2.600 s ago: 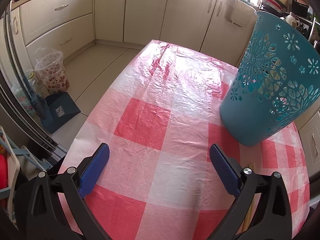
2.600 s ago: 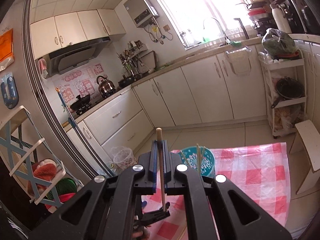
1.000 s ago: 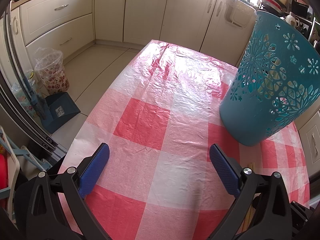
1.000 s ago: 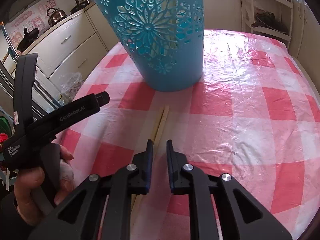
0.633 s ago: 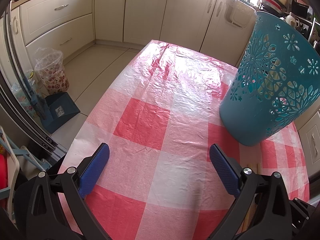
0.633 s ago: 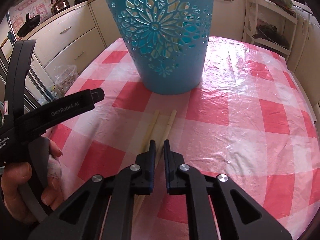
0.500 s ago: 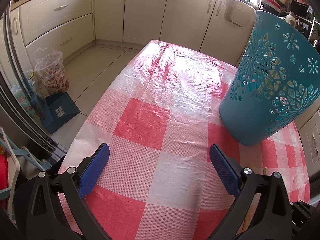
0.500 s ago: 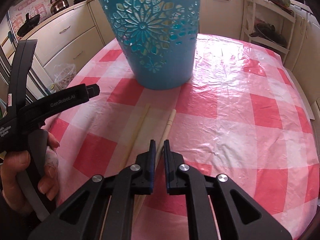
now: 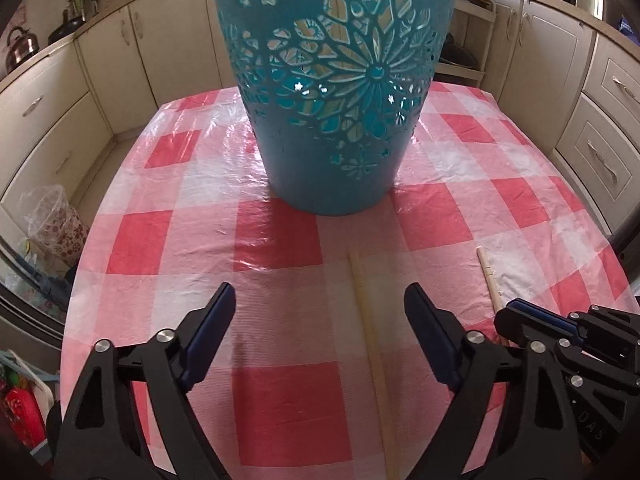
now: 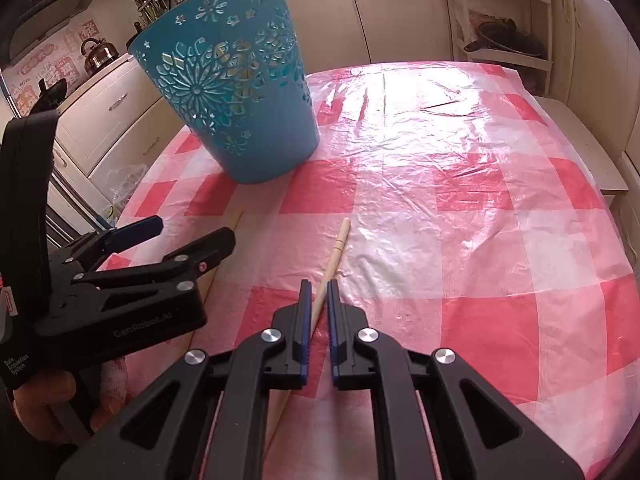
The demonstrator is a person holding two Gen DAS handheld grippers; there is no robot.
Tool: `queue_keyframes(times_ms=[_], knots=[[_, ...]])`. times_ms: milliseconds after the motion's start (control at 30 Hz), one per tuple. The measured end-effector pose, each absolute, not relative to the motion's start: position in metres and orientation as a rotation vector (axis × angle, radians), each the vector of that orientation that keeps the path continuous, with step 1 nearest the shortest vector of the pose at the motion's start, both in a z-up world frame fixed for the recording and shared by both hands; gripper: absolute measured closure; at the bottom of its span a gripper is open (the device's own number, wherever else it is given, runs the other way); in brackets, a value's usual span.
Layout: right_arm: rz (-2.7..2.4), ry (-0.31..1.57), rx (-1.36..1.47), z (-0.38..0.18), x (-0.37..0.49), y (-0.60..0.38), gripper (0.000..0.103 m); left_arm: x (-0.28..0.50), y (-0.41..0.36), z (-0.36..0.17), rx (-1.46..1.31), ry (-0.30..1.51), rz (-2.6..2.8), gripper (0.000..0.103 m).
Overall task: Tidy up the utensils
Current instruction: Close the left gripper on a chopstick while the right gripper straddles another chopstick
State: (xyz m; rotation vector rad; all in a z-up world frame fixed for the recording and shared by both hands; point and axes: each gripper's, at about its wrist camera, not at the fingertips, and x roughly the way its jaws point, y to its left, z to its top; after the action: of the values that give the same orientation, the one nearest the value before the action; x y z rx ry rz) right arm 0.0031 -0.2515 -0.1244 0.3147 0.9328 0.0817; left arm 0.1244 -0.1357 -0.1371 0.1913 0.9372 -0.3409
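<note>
Two pale wooden chopsticks lie on the table covered with a glossy red-and-white checked plastic cloth (image 10: 460, 208). One pale wooden chopstick (image 9: 370, 332) lies flat on the cloth, running away from the left wrist camera toward the blue basket, and it sits between the spread fingers of the left gripper (image 9: 320, 312), nearer the right-hand finger; neither blue pad (image 9: 210, 324) can be seen touching it. The other pale wooden chopstick (image 10: 334, 258), which has a turned groove near its thicker end, lies at a slant just to the right of the first. The right gripper (image 10: 316, 300) has its two fingers drawn close on either side of this chopstick, with only a narrow gap left; whether the pads actually press on the wood cannot be told. In the left wrist view the same stick (image 9: 490, 276) pokes out beyond the tips of the right gripper (image 9: 516, 312). Beyond both chopsticks stands a tall teal plastic basket with cut-out flower patterns (image 9: 336, 92), upright on the cloth, with pale wooden pieces visible through its openings. Cream kitchen cabinets (image 10: 396, 8) surround the table, and a metal kettle (image 10: 96, 54) sits on the counter at the left.
</note>
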Motion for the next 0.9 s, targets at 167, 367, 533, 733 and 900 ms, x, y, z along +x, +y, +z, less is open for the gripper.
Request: queue_keyframes(times_ms=[167, 367, 533, 733, 900], knots=[[0.086, 0.926, 0.322, -0.124, 0.002, -0.253, 0.094, 0.123, -0.136, -0.138, 0.191, 0.927, -0.361, 0.071], [0.097, 0.946, 0.253, -0.120, 0.008, -0.244, 0.094, 0.126, -0.125, -0.135, 0.156, 0.938, -0.390, 0.096], [0.098, 0.970, 0.214, -0.119, 0.016, -0.239, 0.094, 0.129, -0.116, -0.137, 0.158, 0.972, -0.374, 0.095], [0.096, 0.953, 0.215, -0.121, 0.017, -0.239, 0.094, 0.126, -0.121, -0.137, 0.199, 0.948, -0.376, 0.096], [0.107, 0.943, 0.264, -0.122, 0.014, -0.246, 0.094, 0.122, -0.123, -0.134, 0.204, 0.927, -0.380, 0.098]])
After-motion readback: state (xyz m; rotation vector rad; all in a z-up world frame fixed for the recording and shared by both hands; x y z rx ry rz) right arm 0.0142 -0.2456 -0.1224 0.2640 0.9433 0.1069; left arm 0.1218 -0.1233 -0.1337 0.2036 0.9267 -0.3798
